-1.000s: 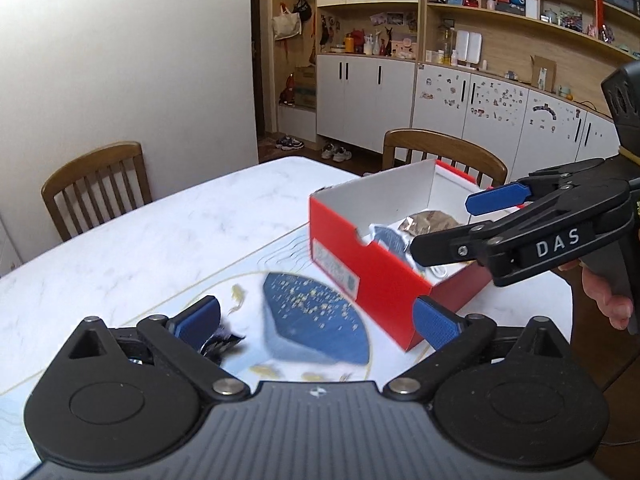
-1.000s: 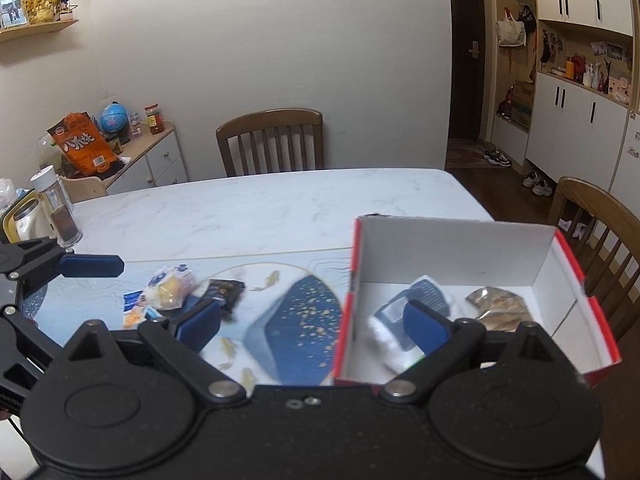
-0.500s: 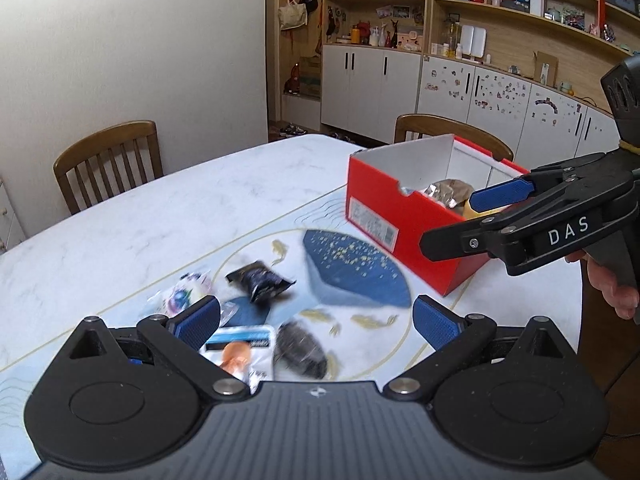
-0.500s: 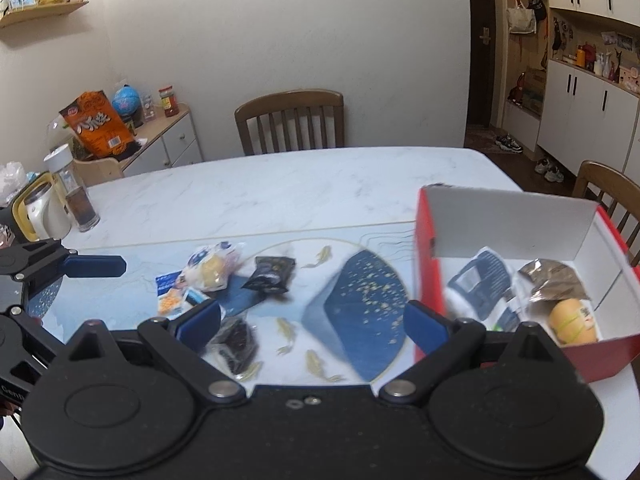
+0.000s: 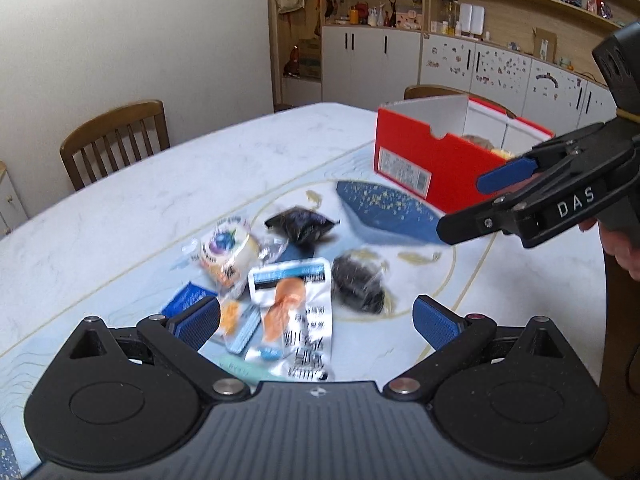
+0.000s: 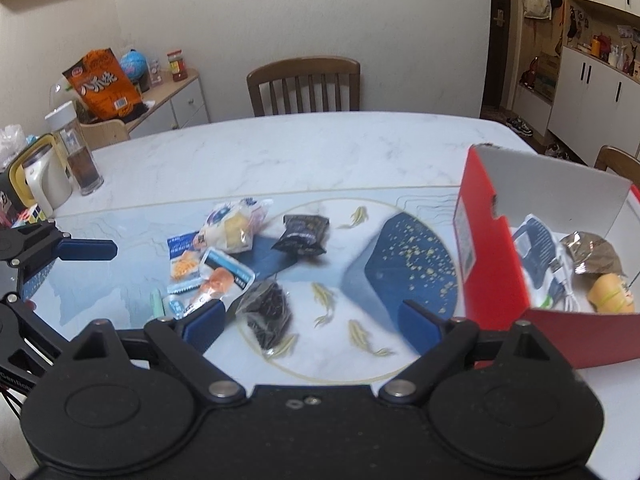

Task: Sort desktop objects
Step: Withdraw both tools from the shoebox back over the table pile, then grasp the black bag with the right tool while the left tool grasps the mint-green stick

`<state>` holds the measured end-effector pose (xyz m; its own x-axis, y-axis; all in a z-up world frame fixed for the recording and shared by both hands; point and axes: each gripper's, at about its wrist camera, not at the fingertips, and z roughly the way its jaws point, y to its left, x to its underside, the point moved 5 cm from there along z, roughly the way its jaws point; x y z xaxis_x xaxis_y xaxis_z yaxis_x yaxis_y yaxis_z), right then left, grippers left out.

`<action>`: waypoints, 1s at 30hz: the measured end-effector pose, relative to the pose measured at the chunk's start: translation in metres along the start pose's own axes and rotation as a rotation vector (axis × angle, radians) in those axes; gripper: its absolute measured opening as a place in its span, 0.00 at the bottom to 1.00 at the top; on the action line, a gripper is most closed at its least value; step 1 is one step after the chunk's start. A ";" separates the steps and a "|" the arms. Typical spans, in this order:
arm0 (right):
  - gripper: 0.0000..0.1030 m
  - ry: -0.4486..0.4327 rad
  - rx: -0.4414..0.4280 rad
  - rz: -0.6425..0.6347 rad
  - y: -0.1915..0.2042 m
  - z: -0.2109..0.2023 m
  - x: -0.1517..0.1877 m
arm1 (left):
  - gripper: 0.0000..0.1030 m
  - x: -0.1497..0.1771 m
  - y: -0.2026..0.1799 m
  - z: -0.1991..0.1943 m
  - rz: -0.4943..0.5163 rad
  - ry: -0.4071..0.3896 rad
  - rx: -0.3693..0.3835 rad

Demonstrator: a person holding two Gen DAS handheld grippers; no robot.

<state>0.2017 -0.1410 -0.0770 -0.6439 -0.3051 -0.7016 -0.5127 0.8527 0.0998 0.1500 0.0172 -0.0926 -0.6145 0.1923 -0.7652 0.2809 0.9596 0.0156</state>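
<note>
A pile of snack packets lies on the blue table mat: a white packet with an orange picture (image 5: 292, 304), a clear bag of dark pieces (image 6: 266, 312), a black packet (image 6: 304, 234) and a bun packet (image 6: 234, 228). My left gripper (image 5: 316, 320) hangs open just above the white packet. My right gripper (image 6: 312, 324) is open over the dark bag, its jaws closing, with nothing pressed between the pads. The red shoe box (image 6: 492, 264) stands to the right, holding a blue-white pouch (image 6: 536, 248), a crumpled brown wrapper (image 6: 592, 256) and a yellow cup (image 6: 612, 298).
A wooden chair (image 6: 304, 84) stands behind the table and another (image 5: 116, 140) at its left side. A water bottle (image 6: 76, 148) and a white kettle (image 6: 44, 184) stand at the far left edge. The white marble table (image 6: 320, 152) stretches behind the mat.
Both views have swung left, away from the red box and onto the packet pile. Both grippers have come down and closer to the packets.
</note>
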 end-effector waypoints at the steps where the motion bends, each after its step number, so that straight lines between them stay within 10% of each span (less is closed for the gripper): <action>1: 0.91 0.005 -0.002 0.000 0.001 0.002 0.001 | 1.00 0.003 0.002 0.002 -0.005 0.007 0.005; 30: 0.81 0.122 -0.029 -0.044 0.025 0.074 0.022 | 1.00 0.049 0.028 0.048 0.090 0.049 0.059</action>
<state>0.2164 -0.0952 -0.1419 -0.6836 -0.3928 -0.6152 -0.5571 0.8253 0.0920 0.1635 0.0436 -0.1607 -0.6194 0.2887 -0.7301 0.3786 0.9245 0.0444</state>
